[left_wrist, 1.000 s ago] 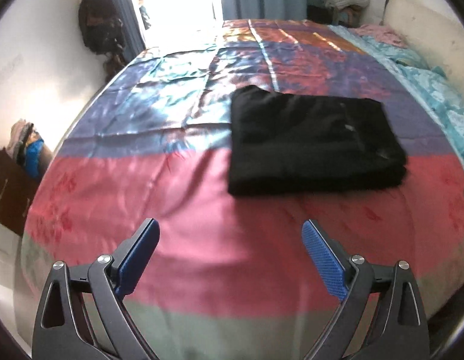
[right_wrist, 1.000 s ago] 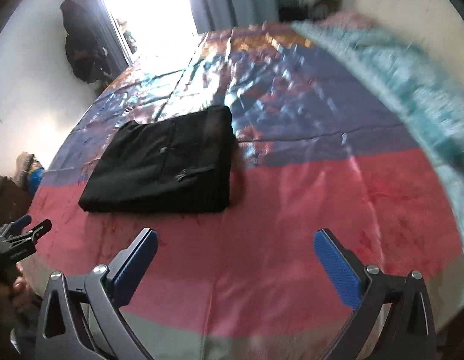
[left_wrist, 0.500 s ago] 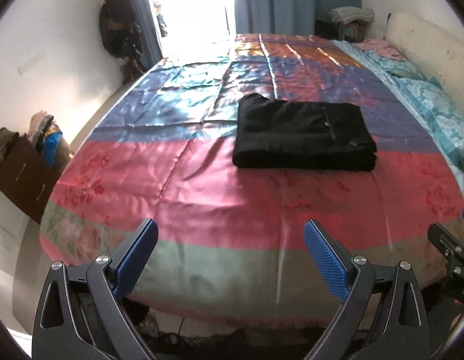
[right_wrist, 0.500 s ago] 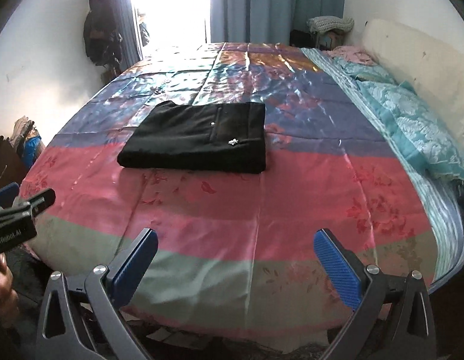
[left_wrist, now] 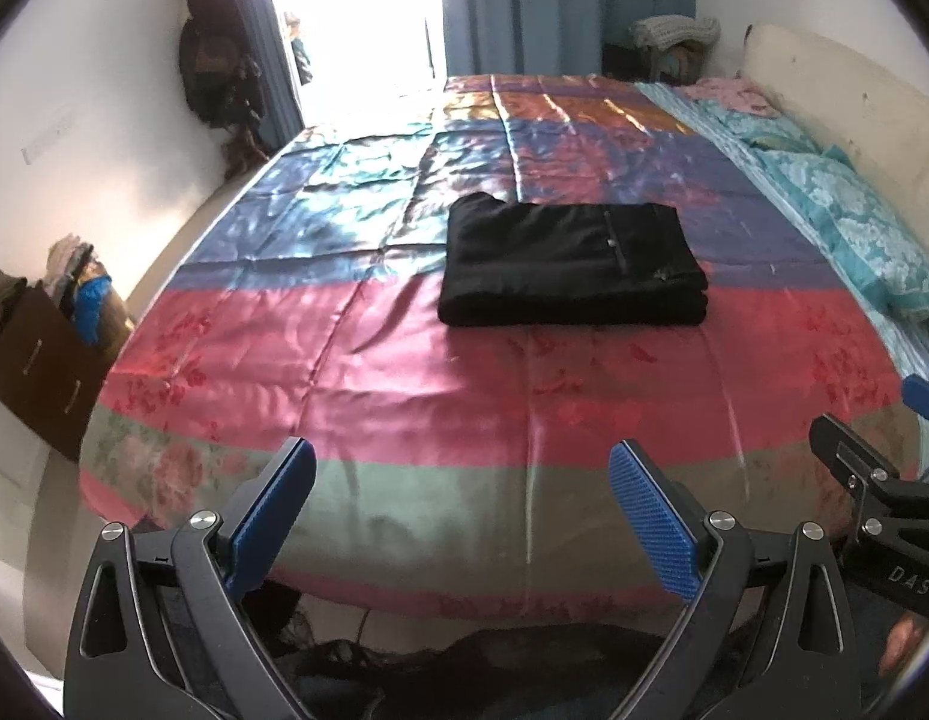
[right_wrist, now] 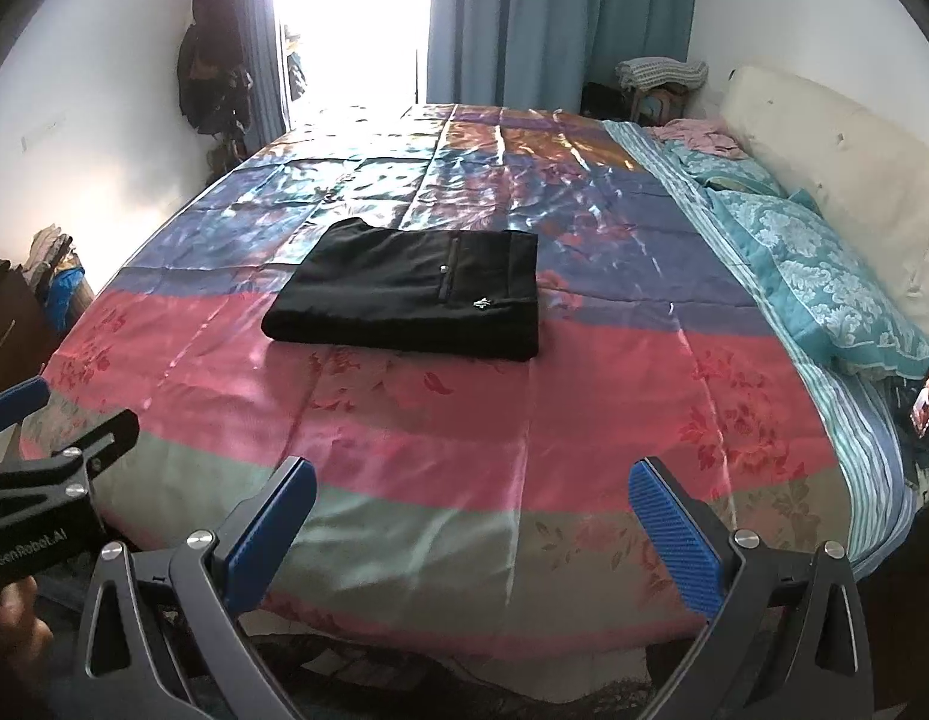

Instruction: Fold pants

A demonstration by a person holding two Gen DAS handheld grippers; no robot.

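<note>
Folded black pants (left_wrist: 569, 267) lie flat on a striped satin bedspread (left_wrist: 404, 384); the left gripper (left_wrist: 461, 501) and right gripper (right_wrist: 470, 519) hover apart, both spread wide, empty.

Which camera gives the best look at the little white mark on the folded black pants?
The right wrist view. There the white mark shows clearly near the pocket on the folded black pants, which face the camera more fully. In the left wrist view the pants look flatter, and the mark is only a faint speck.
</note>
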